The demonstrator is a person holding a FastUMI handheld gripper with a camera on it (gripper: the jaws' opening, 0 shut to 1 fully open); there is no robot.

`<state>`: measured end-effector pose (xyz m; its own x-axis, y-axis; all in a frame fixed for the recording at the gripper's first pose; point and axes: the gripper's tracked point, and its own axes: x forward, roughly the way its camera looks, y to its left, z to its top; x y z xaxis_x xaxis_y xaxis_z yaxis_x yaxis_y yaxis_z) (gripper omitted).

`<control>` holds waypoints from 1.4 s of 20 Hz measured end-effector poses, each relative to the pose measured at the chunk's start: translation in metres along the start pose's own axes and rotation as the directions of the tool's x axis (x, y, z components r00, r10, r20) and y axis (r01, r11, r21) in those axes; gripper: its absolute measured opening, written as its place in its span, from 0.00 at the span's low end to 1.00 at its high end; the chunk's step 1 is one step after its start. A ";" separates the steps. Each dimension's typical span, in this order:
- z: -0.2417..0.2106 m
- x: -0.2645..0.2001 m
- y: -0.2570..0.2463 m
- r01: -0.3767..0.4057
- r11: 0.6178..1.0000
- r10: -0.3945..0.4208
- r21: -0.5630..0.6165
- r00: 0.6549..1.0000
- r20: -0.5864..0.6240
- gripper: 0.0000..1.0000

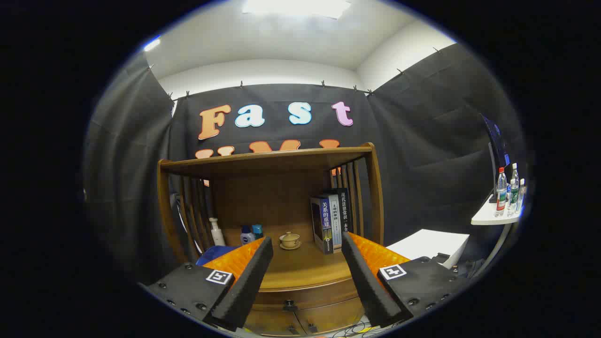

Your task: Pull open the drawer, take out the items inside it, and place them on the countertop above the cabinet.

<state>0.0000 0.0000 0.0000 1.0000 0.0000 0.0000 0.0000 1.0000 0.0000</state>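
Observation:
A wooden cabinet (371, 188) with slatted sides stands ahead of me. Its countertop (305, 270) lies between and beyond my fingers. The drawer front (305, 296) sits just under the countertop, closed, with a small dark knob (289, 305) low between my fingers. My gripper (306, 249) is open, held above and in front of the drawer, with nothing between its fingers. What is inside the drawer is hidden.
On the countertop stand a small lidded teacup on a saucer (290, 241), several upright books (331, 220), a white pump bottle (216, 232) and two small bottles (251, 234). A white box (429, 244) and a side shelf with water bottles (509, 195) are at the right.

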 end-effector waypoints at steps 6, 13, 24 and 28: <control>-0.001 0.001 -0.004 0.008 1.000 -0.008 0.007 1.000 0.002 0.98; -0.002 0.003 -0.007 0.013 1.000 -0.013 0.016 1.000 0.009 0.98; -0.011 0.007 -0.006 0.008 1.000 -0.008 0.008 1.000 -0.002 0.98; -0.025 0.015 -0.007 -0.002 1.000 0.002 -0.008 0.999 0.046 0.98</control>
<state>0.0147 -0.0068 -0.0255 0.9990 0.0020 0.0455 -0.0016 1.0000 -0.0081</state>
